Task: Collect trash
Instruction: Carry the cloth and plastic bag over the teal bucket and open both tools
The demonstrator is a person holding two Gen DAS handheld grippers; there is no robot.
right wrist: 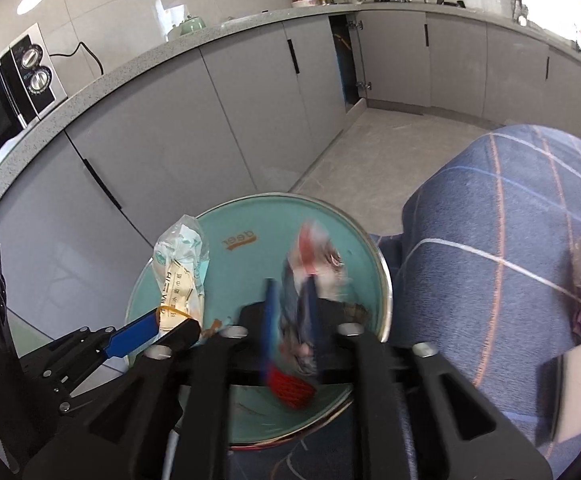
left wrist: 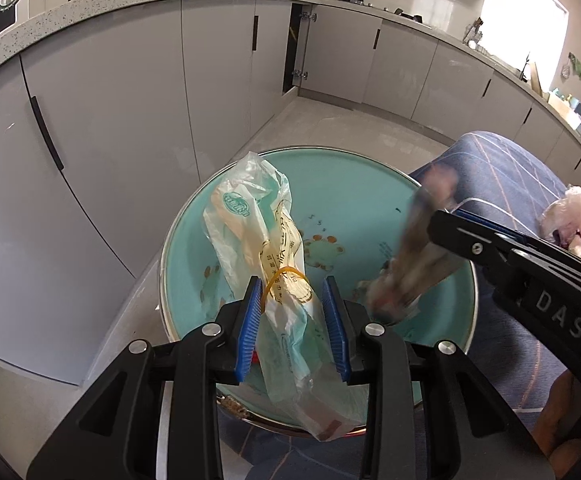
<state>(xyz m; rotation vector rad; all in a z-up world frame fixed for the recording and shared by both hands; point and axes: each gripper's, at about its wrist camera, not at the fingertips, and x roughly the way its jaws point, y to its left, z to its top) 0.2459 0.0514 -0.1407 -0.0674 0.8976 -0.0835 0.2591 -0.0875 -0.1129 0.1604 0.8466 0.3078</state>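
A clear plastic wrapper with cream and green print and a yellow rubber band (left wrist: 278,248) stands between the blue pads of my left gripper (left wrist: 292,300), which is shut on it above a round teal tin (left wrist: 370,208). The wrapper also shows in the right wrist view (right wrist: 180,268). My right gripper (right wrist: 290,304) is shut on a blurred red, white and grey wrapper (right wrist: 314,268), held over the same tin (right wrist: 242,248). In the left wrist view the right gripper (left wrist: 438,236) comes in from the right with that wrapper (left wrist: 410,260).
The tin rests on a blue checked cloth (right wrist: 510,248). A crumpled plastic bag (left wrist: 578,216) lies on the cloth at the right. Grey kitchen cabinets (left wrist: 130,100) and a speckled counter (right wrist: 130,72) curve behind. A microwave (right wrist: 6,92) stands at the left.
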